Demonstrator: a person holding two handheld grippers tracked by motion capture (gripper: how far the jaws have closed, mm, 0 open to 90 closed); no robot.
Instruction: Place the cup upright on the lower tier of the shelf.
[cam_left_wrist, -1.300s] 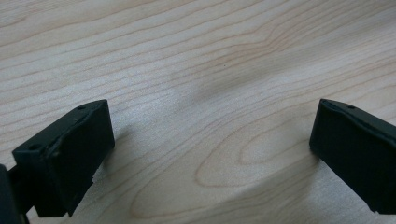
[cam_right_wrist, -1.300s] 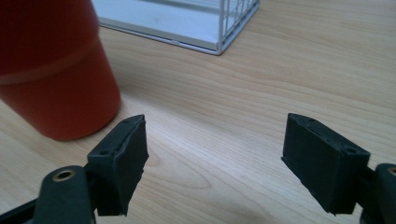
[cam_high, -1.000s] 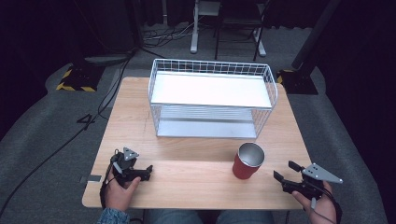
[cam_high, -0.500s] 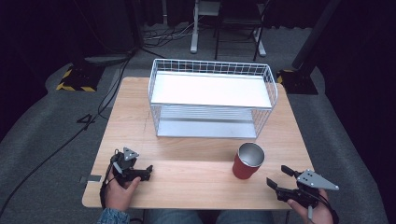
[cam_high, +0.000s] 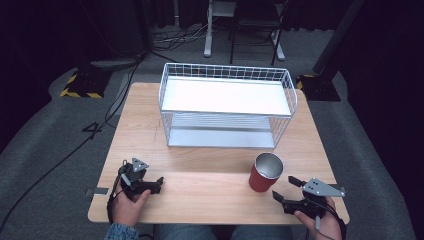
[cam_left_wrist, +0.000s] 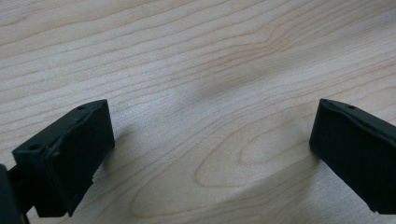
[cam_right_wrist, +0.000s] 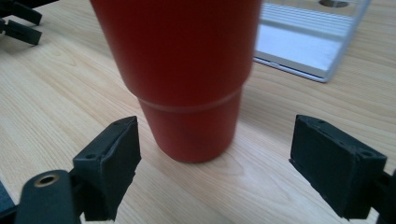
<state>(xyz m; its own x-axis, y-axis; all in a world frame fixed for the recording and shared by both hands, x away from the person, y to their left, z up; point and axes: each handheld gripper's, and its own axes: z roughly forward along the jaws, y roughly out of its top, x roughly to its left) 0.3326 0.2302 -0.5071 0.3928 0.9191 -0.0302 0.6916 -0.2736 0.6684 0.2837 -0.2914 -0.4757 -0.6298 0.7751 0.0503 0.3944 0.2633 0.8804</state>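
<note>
Red tapered metal cup (cam_high: 265, 173) upright on light wooden worktop (cam_high: 210, 180), just in front of white wire two-tier rack (cam_high: 227, 105). Right gripper (cam_high: 287, 188) just right of cup, fingers (cam_right_wrist: 109, 165) wide apart, cup base ahead between them, not touching. Left gripper (cam_high: 158, 184) well left of cup, low over bare wood, fingers (cam_left_wrist: 70, 156) apart.

A single mark legible — a dark "4" on the grey floor (cam_high: 60, 145) left of the table; nothing else readable.
</note>
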